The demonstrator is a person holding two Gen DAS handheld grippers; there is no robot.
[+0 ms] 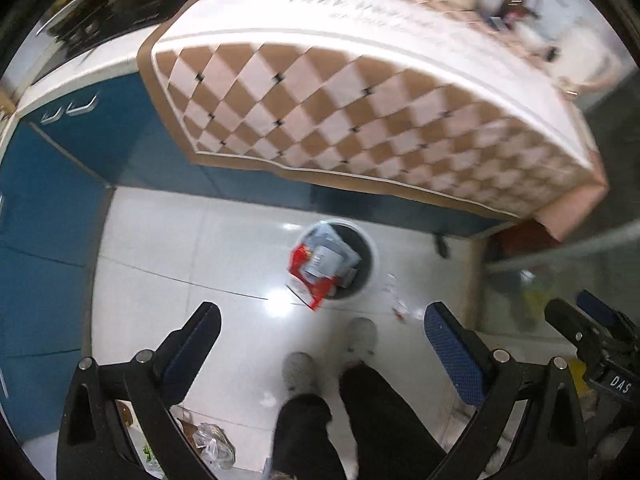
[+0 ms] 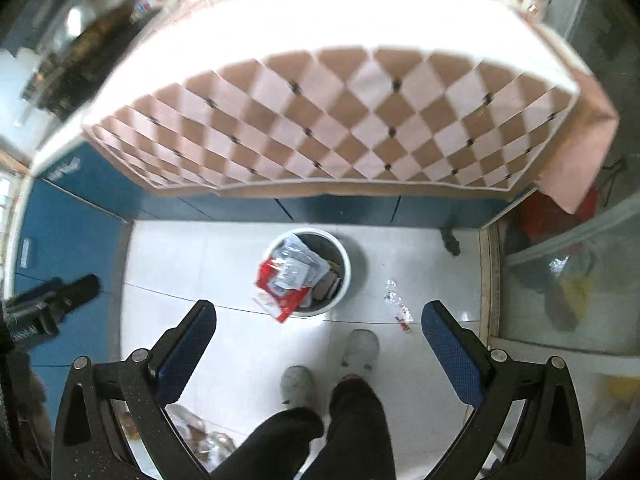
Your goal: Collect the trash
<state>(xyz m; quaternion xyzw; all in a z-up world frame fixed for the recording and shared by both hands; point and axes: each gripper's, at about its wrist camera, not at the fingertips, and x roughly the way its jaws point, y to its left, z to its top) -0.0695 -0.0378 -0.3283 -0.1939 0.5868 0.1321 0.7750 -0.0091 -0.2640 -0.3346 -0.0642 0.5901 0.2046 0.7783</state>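
A white round trash bin [image 1: 370, 248] [image 2: 347, 268] stands on the white tiled floor below the table, filled with wrappers; a red and white packet [image 1: 306, 282] [image 2: 280, 300] hangs over its near rim. A small clear wrapper with a red bit [image 1: 400, 308] [image 2: 400, 312] lies on the floor right of the bin. My left gripper [image 1: 322, 320] is open and empty, high above the floor. My right gripper [image 2: 320, 316] is open and empty too, also high above the bin. The right gripper shows at the left wrist view's right edge [image 1: 592, 324].
A table with a brown and pink checked cloth [image 1: 360, 112] [image 2: 340, 120] overhangs the floor behind the bin. Blue cabinets [image 1: 48, 208] [image 2: 68, 220] run along the left. The person's legs and grey slippers [image 1: 360, 336] [image 2: 360, 348] stand near the bin. Plastic bags [image 1: 212, 448] lie bottom left.
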